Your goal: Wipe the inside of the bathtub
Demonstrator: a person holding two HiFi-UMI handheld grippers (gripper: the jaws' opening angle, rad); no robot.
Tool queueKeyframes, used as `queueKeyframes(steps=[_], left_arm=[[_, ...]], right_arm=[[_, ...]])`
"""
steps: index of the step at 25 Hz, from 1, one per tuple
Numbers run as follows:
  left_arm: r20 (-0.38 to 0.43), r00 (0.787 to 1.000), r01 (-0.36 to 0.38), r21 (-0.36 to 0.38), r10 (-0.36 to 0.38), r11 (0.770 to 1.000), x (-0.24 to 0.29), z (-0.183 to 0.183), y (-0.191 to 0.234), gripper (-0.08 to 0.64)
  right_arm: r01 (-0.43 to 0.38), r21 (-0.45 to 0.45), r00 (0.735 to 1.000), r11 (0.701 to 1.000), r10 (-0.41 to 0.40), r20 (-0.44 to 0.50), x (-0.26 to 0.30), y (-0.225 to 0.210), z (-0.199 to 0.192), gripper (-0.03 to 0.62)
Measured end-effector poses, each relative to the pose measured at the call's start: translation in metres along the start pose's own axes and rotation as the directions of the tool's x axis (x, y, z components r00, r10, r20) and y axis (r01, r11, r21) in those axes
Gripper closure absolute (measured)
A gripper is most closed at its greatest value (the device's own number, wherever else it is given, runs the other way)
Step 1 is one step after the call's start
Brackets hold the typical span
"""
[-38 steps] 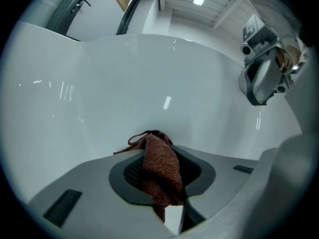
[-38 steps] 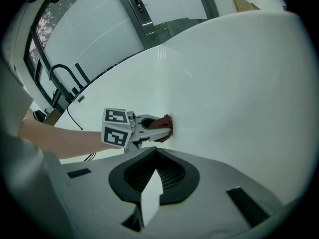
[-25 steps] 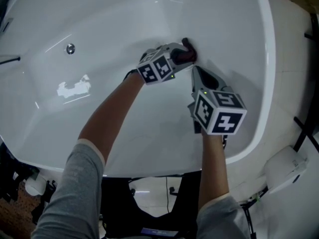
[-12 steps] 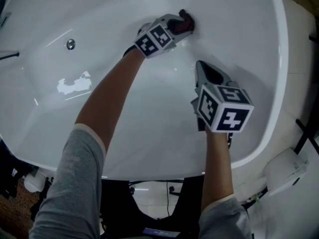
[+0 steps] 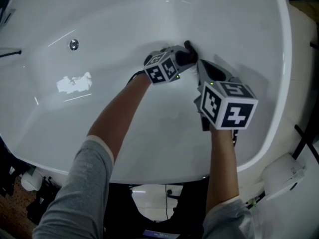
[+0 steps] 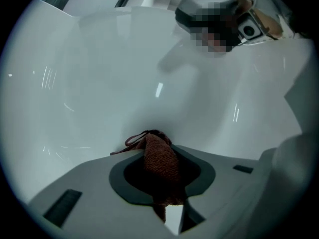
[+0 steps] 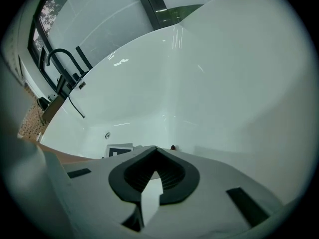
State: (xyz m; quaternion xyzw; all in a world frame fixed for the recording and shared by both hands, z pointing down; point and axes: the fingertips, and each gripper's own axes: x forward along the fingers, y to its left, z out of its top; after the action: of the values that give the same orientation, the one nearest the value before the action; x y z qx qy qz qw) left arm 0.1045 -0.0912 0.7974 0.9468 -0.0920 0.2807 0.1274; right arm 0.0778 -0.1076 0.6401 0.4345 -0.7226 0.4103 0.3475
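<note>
The white bathtub point(image 5: 124, 14) fills the head view. My left gripper point(image 5: 185, 54) is shut on a dark red cloth point(image 5: 189, 52) and presses it against the tub's inner wall near the middle. In the left gripper view the cloth point(image 6: 160, 159) is bunched between the jaws, with its end touching the white surface. My right gripper point(image 5: 203, 69) hovers just right of the left one, inside the tub, with its jaws together and nothing held. From the right gripper point(image 7: 155, 151) view I see the cloth point(image 7: 172, 147) as a small red speck past the jaws.
A round metal drain fitting point(image 5: 74, 45) sits on the tub wall at the far left. The tub's rim point(image 5: 286, 73) curves down the right side. A black tap point(image 7: 64, 63) stands at the far end of the tub. A white object point(image 5: 284, 171) lies outside the rim, lower right.
The left gripper carried the cloth up the tub wall, then back down, and now sits close beside the right gripper. The right gripper has hardly moved.
</note>
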Motion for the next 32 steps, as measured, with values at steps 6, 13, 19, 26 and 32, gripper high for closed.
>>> queueKeyframes(steps=[6,13,19,26,32], left_arm=[[-0.06,0.995,-0.073,0.011,0.074,0.997,-0.001,-0.018,0.047,0.457],[-0.085,0.985,-0.157,-0.049,0.152,0.986,-0.004,-0.026,0.087,0.459],[-0.138,0.988,-0.078,-0.022,0.074,0.997,0.006,-0.036,0.039,0.462],[-0.191,0.981,-0.017,0.019,0.02,1.0,0.017,-0.06,0.012,0.46],[-0.289,0.94,-0.184,0.009,0.179,0.983,0.013,-0.074,0.079,0.459]], right_arm=[[-0.022,0.019,1.0,1.0,0.022,0.008,0.014,0.0,0.014,0.583],[-0.025,-0.017,0.999,1.0,0.025,-0.021,0.028,0.0,0.007,0.583],[-0.042,-0.004,0.999,0.999,0.042,-0.022,0.031,0.001,-0.001,0.583],[-0.055,0.005,0.998,0.998,0.055,-0.034,0.036,0.001,-0.013,0.583],[-0.066,0.015,0.997,0.998,0.067,-0.024,0.039,-0.004,-0.013,0.583]])
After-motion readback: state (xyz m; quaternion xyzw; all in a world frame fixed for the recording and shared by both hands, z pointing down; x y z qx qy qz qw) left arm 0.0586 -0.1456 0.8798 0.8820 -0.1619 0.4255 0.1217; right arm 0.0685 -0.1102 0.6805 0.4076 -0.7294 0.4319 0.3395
